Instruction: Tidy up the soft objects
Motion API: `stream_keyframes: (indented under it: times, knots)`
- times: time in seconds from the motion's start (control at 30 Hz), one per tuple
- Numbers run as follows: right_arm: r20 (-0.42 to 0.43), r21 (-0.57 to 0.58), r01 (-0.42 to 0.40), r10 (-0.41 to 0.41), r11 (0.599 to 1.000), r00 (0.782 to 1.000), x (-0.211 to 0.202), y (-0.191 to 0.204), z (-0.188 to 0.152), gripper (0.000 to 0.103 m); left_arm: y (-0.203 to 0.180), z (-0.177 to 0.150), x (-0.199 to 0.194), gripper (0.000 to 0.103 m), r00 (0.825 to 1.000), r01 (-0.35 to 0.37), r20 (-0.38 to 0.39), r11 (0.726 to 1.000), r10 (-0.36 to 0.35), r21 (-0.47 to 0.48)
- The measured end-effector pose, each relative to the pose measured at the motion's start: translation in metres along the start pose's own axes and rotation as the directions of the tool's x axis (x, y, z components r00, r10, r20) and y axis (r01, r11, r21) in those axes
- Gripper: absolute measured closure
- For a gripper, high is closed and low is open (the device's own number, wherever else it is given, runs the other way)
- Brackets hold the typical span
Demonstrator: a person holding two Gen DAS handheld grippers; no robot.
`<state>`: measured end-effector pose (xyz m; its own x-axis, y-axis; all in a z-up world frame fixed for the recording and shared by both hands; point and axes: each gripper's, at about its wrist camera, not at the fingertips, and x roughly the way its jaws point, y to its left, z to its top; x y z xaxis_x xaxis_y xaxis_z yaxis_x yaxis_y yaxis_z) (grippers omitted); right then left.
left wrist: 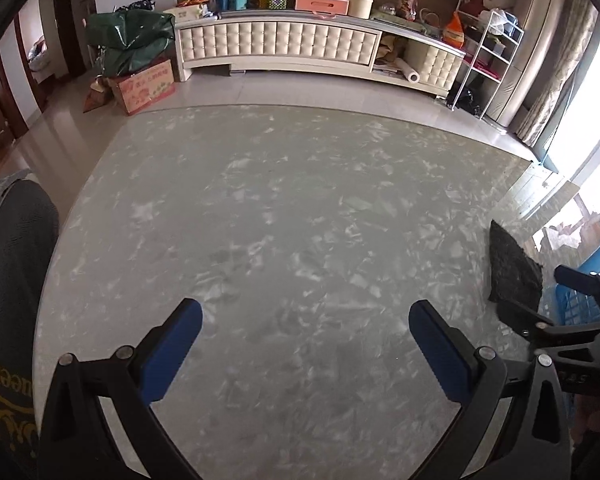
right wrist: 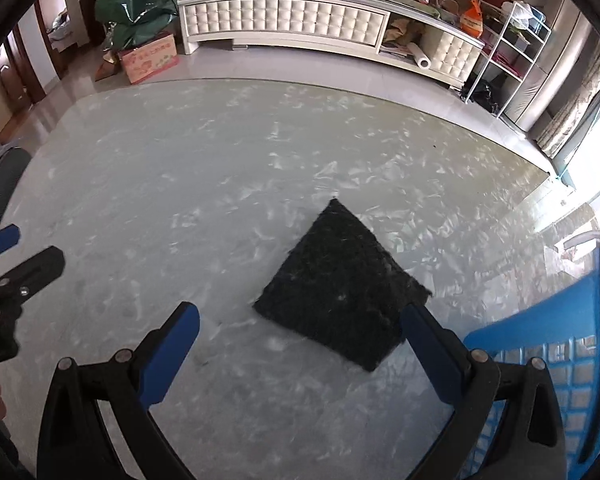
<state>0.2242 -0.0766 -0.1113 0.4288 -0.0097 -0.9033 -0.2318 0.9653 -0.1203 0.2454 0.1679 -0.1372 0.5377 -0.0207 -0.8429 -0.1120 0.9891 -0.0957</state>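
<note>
A black square fuzzy pad [right wrist: 342, 286] lies flat on the marbled grey table [right wrist: 220, 184], just ahead of my right gripper [right wrist: 300, 322], which is open and empty above the table. The pad also shows in the left wrist view [left wrist: 514, 266] at the far right. A blue plastic basket [right wrist: 548, 344] stands at the right, beside my right finger. My left gripper [left wrist: 306, 318] is open and empty over bare table [left wrist: 284, 208]. The right gripper's black frame shows in the left wrist view at its right edge. The left gripper's frame shows at the left edge of the right wrist view.
A dark garment with yellow print [left wrist: 8, 304] lies at the table's left edge. Beyond the table's far edge are a tiled floor, a long cream cabinet [left wrist: 300, 46] with clutter on top, a cardboard box [left wrist: 146, 86] and a white wire rack [left wrist: 486, 56].
</note>
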Motion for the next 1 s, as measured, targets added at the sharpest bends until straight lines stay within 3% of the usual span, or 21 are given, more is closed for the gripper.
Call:
stream_keyframes:
  times: [0.27,0.43,0.5,0.6,0.77,0.87,1.0]
  knots:
    - [-0.036,0.077,0.029,-0.026,0.997,0.999,0.019,-0.015,-0.001,0.002,-0.020,-0.006,0.015,0.000,0.999,-0.013,-0.032,0.994,0.016,0.108]
    - [-0.033,0.098,0.014,-0.011,0.995,0.999,0.018,-0.017,-0.004,0.007,-0.015,-0.005,0.016,0.000,0.999,0.002,-0.049,0.998,0.001,0.070]
    - [-0.022,0.085,0.007,-0.005,0.996,1.000,0.017,-0.015,-0.001,0.014,-0.018,-0.005,0.013,0.000,0.999,0.010,-0.051,0.997,-0.006,0.080]
    - [-0.007,0.073,0.008,-0.008,0.997,1.000,0.015,-0.013,-0.001,0.034,-0.018,-0.004,0.011,0.000,0.999,0.010,-0.041,0.996,-0.006,0.093]
    - [0.019,0.070,0.033,-0.035,0.997,0.999,0.012,-0.016,0.000,0.075,-0.022,-0.006,0.010,0.000,0.999,0.012,-0.038,0.993,-0.007,0.115]
    - [0.034,0.095,0.017,-0.021,0.995,0.999,0.007,-0.025,-0.003,0.089,-0.024,-0.005,0.008,0.000,0.999,0.018,-0.031,0.993,-0.014,0.119]
    - [0.058,0.089,0.003,-0.008,0.996,0.998,-0.001,-0.026,-0.005,0.095,-0.027,-0.003,0.002,0.000,1.000,0.029,-0.013,0.992,-0.027,0.125]
